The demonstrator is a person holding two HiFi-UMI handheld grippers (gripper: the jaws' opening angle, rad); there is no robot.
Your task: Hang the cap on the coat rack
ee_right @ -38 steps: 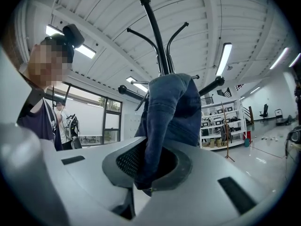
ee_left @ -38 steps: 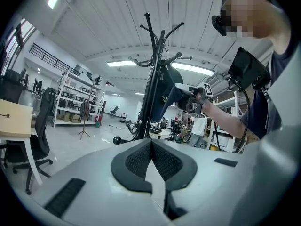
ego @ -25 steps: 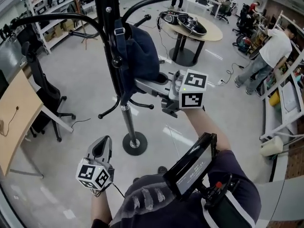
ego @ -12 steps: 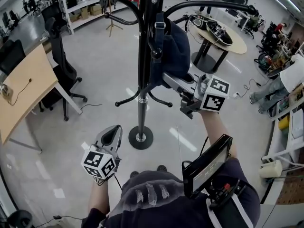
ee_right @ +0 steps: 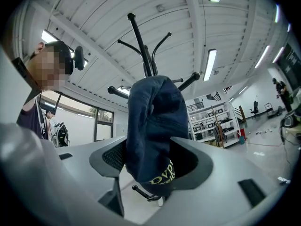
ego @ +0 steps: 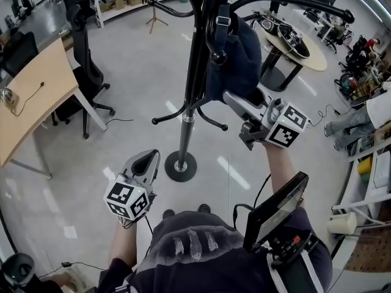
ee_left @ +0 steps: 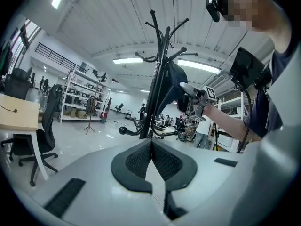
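Release is in hand: the cap (ego: 235, 57) is hung on the right side of the coat rack (ego: 194, 72), and the fingers of the right gripper (ego: 232, 97) have just been parted around it. The left gripper (ego: 146, 160) is kept closed, empty. Next, a straight withdrawal is called for.

right gripper (ee_right: 151, 160): jaws just opened, wide apart | navy cap (ee_right: 157, 121): hangs between them, yellow lettering low | black coat rack (ee_right: 142, 48): hooks above cap

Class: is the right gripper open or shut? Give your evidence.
Open: the right gripper has just been opening; its jaws stand apart around the cap, which hangs on the coat rack.
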